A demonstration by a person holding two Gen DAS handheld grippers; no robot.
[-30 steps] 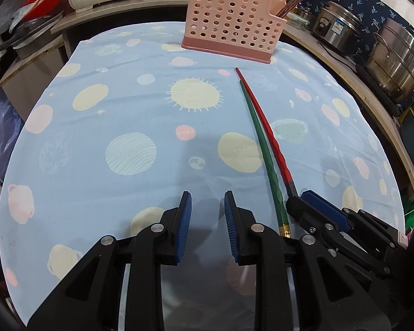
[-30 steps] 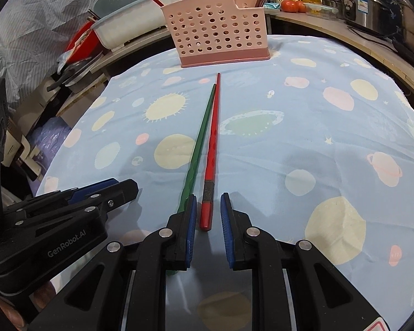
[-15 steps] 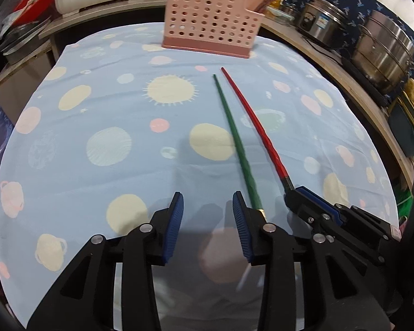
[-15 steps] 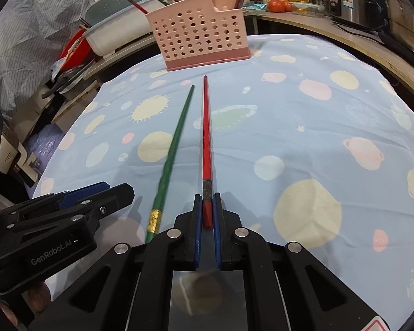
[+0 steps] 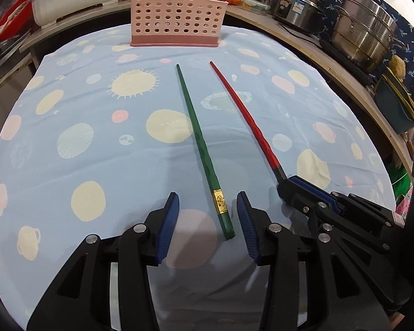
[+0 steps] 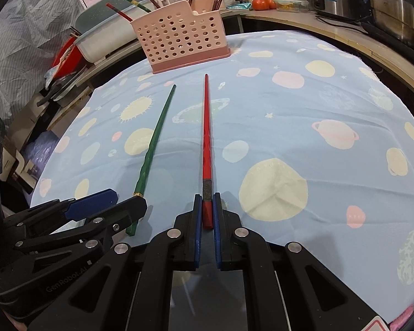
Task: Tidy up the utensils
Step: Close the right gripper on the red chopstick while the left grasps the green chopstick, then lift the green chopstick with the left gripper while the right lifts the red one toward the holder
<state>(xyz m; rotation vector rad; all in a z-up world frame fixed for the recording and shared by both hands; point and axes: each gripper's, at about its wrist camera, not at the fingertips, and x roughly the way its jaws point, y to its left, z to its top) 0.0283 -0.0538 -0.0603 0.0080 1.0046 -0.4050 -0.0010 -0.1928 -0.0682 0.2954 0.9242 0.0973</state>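
Jaws of right gripper (image 6: 207,215) clamp red chopstick (image 6: 206,138); left gripper (image 5: 207,220) jaws opening astride green chopstick (image 5: 198,143), untouched; basket (image 5: 176,13) at 12 o'clock.

Both views are evenly and brightly lit from overhead, colours clear on the blue cloth (image 5: 96,165). Soft shadows pool just below each claw at the lower middle of the frame. The steel pots (image 5: 364,33) at upper right carry mild glare. Fisheye distortion bends the tabletop's rim (image 6: 372,52) into a curve, and black vignetting fills the corners. Focus is sharp throughout, with no motion blur.
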